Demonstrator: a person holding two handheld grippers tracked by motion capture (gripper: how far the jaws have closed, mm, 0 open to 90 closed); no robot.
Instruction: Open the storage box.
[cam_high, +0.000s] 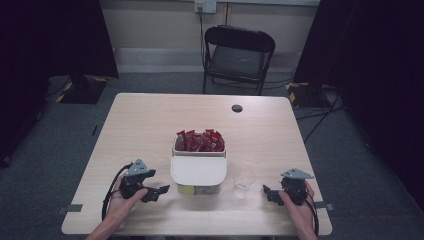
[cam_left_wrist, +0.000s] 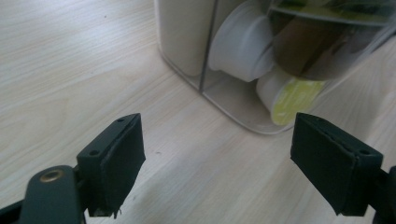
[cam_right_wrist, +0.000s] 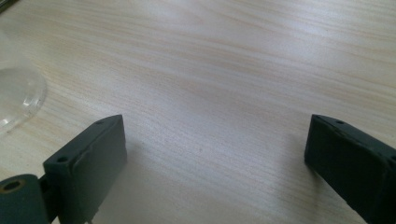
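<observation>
The table (cam_high: 150, 120) carries a lidded container (cam_high: 198, 172) at its centre: red packets (cam_high: 200, 141) fill the open far compartment, white cups (cam_left_wrist: 243, 44) the near one. The left gripper (cam_high: 159, 191) and right gripper (cam_high: 268, 194) rest near the front edge, jaws wide and empty. A clear cup (cam_high: 244, 181) stands just right of the container.

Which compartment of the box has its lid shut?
The near compartment, facing the grippers: a flat white lid covers it. The far compartment stands open, showing red packets.

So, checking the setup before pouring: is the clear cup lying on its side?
No, the clear cup stands upright on the table, beside the white container.
</observation>
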